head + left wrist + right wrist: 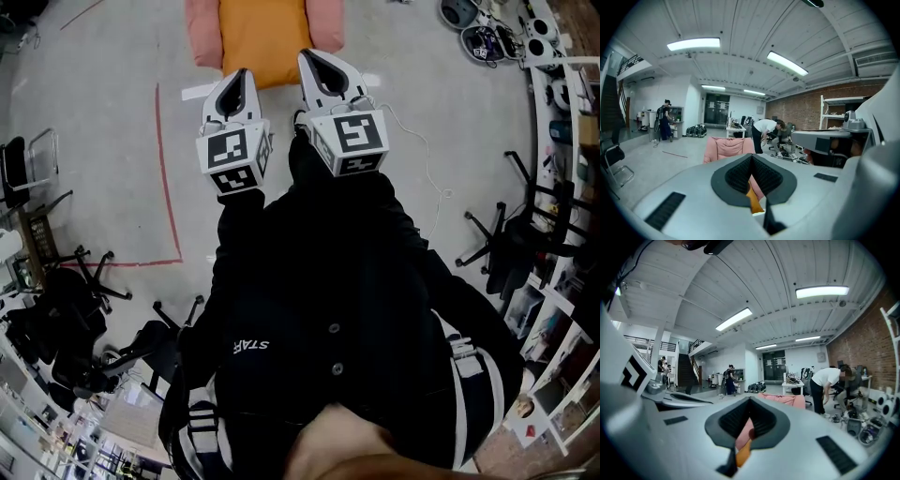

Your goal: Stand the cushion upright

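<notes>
An orange cushion (262, 37) lies flat on a pink floor seat (202, 33) at the top of the head view. Both grippers are held side by side in front of the person and point at it. The left gripper (239, 75) is shut and empty, its tip at the cushion's near edge in the picture. The right gripper (309, 58) is also shut and empty, its tip overlapping the cushion's near right corner. Whether either touches the cushion I cannot tell. In each gripper view a sliver of orange cushion (754, 201) (743, 451) and pink seat (726, 147) (787, 400) shows past the closed jaws.
A red tape line (167, 178) runs over the grey floor on the left. Office chairs stand at the left (66, 272) and right (525, 234). A white cable (422, 159) trails right of the grippers. A person (764, 133) bends over near desks behind the seat.
</notes>
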Motion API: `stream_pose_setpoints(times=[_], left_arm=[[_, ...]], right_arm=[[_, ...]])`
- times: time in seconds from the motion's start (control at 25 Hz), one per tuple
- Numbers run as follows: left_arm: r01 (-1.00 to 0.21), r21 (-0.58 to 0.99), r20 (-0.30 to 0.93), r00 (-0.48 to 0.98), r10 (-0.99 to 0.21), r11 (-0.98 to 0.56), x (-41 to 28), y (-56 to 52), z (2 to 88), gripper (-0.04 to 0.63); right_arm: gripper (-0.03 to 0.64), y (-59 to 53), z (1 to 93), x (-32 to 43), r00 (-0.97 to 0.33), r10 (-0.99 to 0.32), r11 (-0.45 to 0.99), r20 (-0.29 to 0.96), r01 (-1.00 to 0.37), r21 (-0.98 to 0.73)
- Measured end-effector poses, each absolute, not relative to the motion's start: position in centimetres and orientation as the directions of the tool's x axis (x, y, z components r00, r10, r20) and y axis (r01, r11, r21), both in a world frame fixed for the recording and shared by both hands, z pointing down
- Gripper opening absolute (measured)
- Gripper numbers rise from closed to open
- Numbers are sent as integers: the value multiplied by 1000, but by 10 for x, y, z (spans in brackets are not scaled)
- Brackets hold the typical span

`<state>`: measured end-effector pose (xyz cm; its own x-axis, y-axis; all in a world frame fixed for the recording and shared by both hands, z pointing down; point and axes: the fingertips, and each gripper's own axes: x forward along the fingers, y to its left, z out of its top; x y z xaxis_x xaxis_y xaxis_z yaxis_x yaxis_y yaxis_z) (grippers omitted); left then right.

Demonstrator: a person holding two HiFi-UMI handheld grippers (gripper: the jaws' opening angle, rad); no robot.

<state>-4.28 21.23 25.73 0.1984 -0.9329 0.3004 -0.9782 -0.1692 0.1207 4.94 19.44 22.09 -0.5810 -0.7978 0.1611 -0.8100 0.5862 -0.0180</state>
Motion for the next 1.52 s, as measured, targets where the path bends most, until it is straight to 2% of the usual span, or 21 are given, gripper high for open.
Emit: stream_pose_setpoints(times=[0.44,0.72,1.12,1.52], left_arm=[[-986,123,349,149,-925,-112,-42,41,267,-2],[-991,118,386,104,-916,-62,-53,-23,286,-2],[-991,131,507,88,-857,-24,-88,-40,355,-2],[-984,176,634,145,-760,-41,-93,-71,449,-1]], right_arm=[[12,19,229,48,-644,-748,645,162,-763,-55],[12,-54,253,41,-664,-721,661,198,-745,-92],[13,-74,322,28,-625,-698,598,350,-777,-194],[14,-110,415,27,-524,-673,497,522,-843,-206]])
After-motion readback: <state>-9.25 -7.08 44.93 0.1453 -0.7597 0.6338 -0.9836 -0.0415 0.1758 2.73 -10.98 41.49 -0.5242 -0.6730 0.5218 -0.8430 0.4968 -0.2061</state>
